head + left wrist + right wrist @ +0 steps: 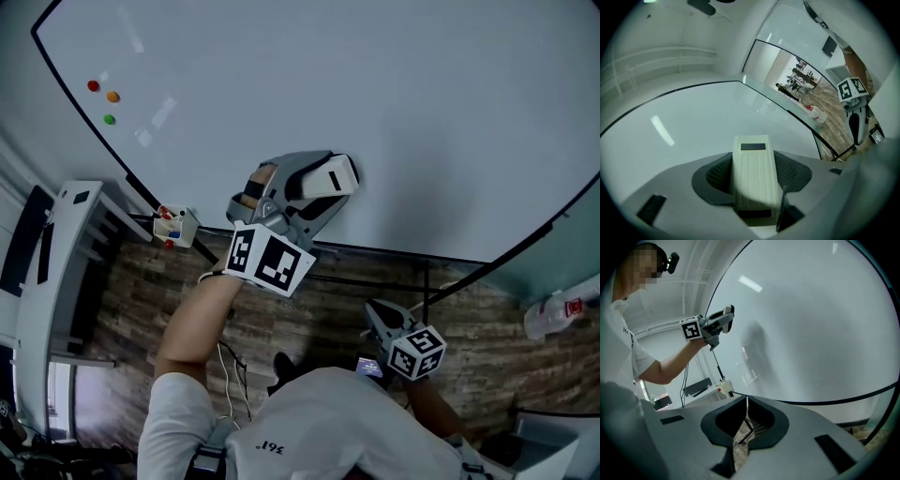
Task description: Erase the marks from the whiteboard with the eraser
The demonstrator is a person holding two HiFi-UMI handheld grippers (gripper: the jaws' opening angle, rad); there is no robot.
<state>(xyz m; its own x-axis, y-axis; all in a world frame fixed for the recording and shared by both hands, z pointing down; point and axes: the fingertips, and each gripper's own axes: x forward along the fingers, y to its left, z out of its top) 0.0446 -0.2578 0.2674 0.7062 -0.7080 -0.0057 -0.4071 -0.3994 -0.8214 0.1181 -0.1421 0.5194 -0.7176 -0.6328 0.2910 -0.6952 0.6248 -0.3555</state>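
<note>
2 fingers (717, 174) of the left gripper (323, 183) are spread wide and clamped on the long sides of the eraser (753, 180), which sticks out past the tips with its ribbed back to the camera. So that one's loaded and doing the work. The right gripper (746, 414) has its fingers pressed together with nothing in them. It hangs below the bottom edge of the whiteboard (394, 84), off to the right, not involved.

The eraser is low on the board, close to the bottom edge and roughly mid-width. From the right gripper view there's a shadow on the board beside it, so I honestly can't tell if the felt is flat on the surface or just off it.

I can't spot any marks on the board in any view. It looks clean apart from 3 magnets (106, 99) (red, orange, green) near the top left corner, so my guess is the job's nearly done, or what's left is too faint to see here.

Tips for the wipe, as I'd do it:
- Get the felt face flat on the board first. A tilted eraser only cleans with 1 edge.
- Use overlapping straight passes and steady pressure. The grip is only on the sides, so too much push could twist the eraser out.
- Stay off the magnets, and off the little box (174, 225) of bits hanging at the bottom left corner.

There's also a bottle (555, 314) beyond the board's lower right corner, well clear.
</note>
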